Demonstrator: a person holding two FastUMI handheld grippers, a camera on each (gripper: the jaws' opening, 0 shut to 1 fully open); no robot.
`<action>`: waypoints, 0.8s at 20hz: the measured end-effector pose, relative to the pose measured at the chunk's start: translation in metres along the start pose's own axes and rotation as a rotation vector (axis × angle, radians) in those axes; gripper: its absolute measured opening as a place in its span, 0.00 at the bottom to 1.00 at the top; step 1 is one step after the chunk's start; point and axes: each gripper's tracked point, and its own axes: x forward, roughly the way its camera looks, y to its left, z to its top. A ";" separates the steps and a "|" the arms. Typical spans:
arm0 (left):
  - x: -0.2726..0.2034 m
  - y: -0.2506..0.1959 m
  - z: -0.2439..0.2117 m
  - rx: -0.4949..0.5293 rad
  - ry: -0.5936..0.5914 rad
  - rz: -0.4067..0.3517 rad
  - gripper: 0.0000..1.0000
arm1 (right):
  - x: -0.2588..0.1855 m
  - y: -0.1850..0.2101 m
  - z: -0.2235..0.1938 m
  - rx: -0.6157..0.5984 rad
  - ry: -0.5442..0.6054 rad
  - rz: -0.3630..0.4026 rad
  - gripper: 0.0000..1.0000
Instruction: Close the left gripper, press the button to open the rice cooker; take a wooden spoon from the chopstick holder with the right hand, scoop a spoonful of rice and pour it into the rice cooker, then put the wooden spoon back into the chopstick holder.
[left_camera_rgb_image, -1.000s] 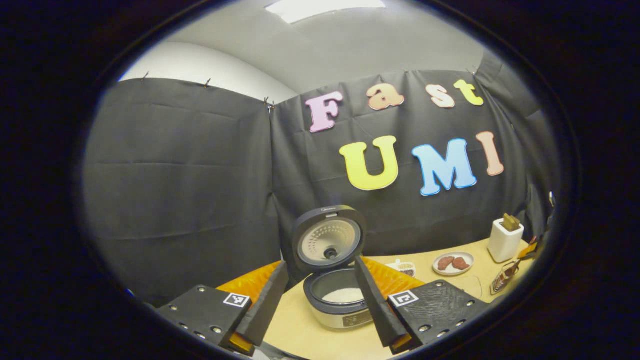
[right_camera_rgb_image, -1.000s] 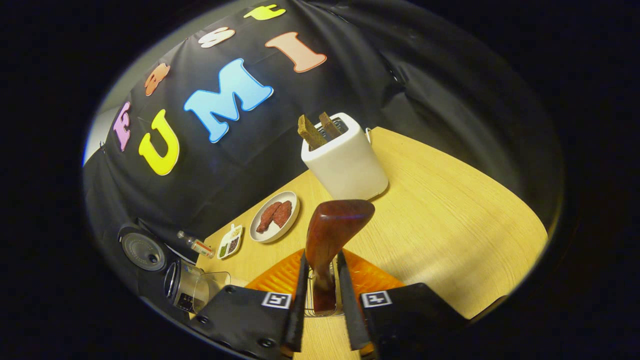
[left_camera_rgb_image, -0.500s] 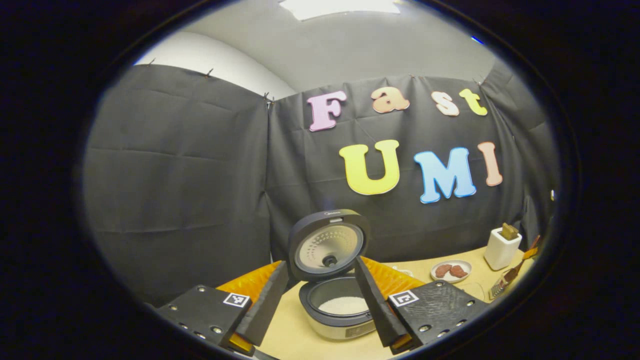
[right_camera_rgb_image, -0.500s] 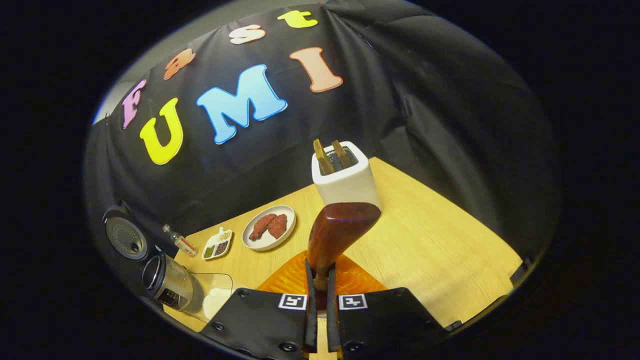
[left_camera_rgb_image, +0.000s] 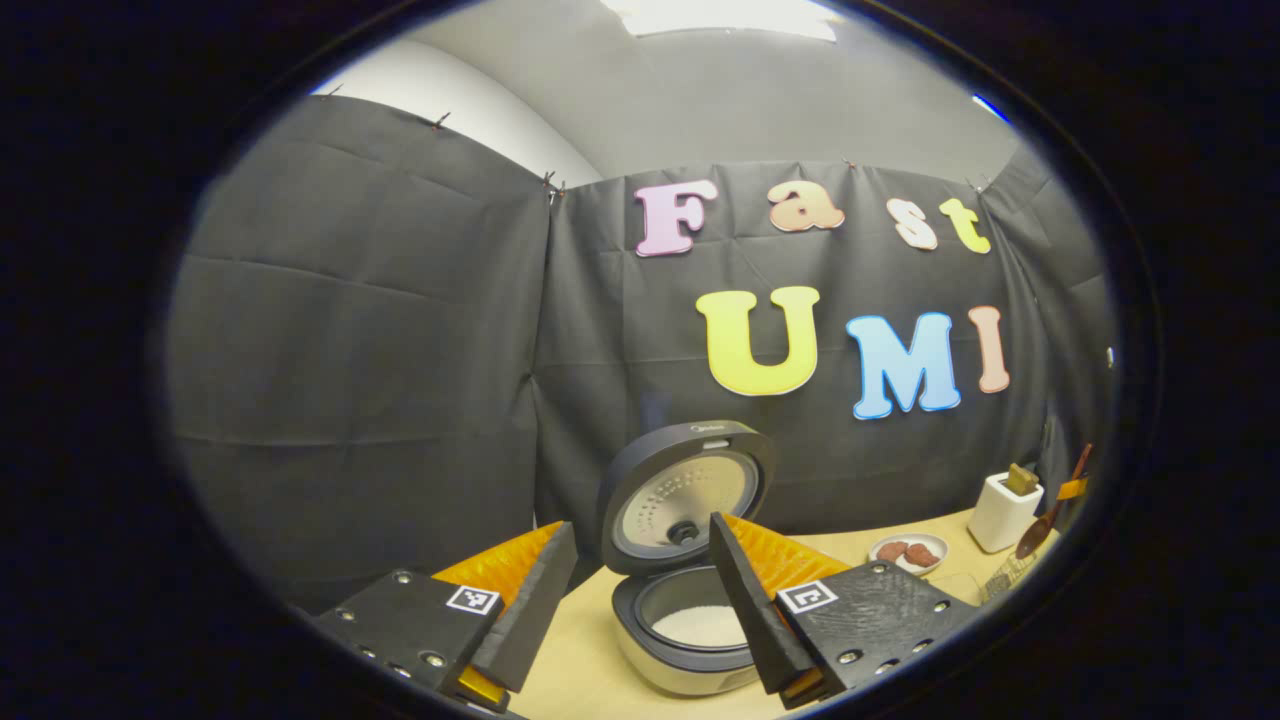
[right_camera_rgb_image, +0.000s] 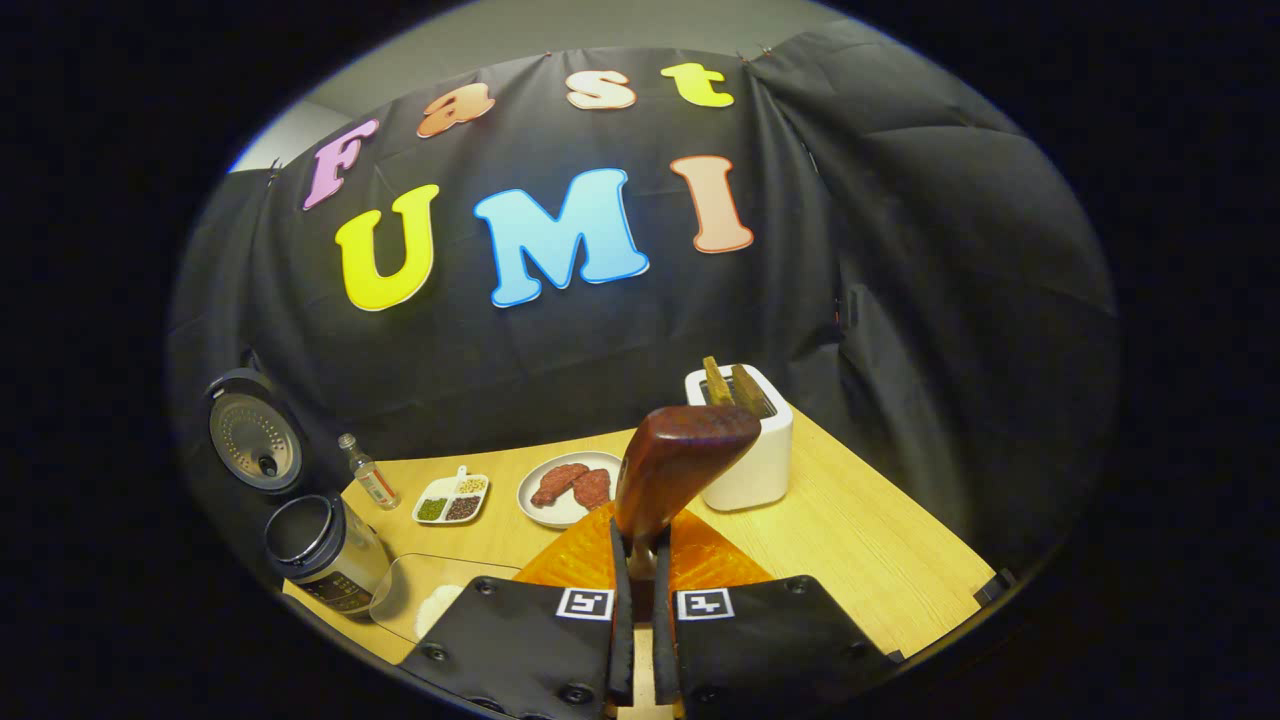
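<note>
The right gripper (right_camera_rgb_image: 640, 640) now pinches the wooden spoon (right_camera_rgb_image: 672, 465) by its handle and has lifted it up; a moment ago the spoon sat lower, over the wire chopstick holder (left_camera_rgb_image: 1003, 577). So the spoon seems to be out, though I cannot see its lower end. Next comes scooping rice from the clear bowl (right_camera_rgb_image: 425, 603), near on the left. The left gripper (left_camera_rgb_image: 640, 610) waits with fingers spread wide. The rice cooker (left_camera_rgb_image: 690, 630) stands open between them.

The wooden table (right_camera_rgb_image: 860, 530) bears rice cooker (right_camera_rgb_image: 325, 550), toaster (right_camera_rgb_image: 745, 460), two dishes, a small bottle.
</note>
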 end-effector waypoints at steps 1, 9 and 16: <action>0.003 0.004 -0.003 -0.001 0.003 -0.003 0.85 | -0.002 0.012 -0.001 -0.014 -0.008 0.005 0.09; 0.020 0.055 -0.023 0.001 0.023 0.020 0.84 | 0.002 0.109 -0.029 -0.071 -0.001 0.114 0.05; 0.030 0.100 -0.033 0.000 0.041 0.064 0.84 | 0.030 0.154 -0.086 -0.129 0.088 0.148 0.09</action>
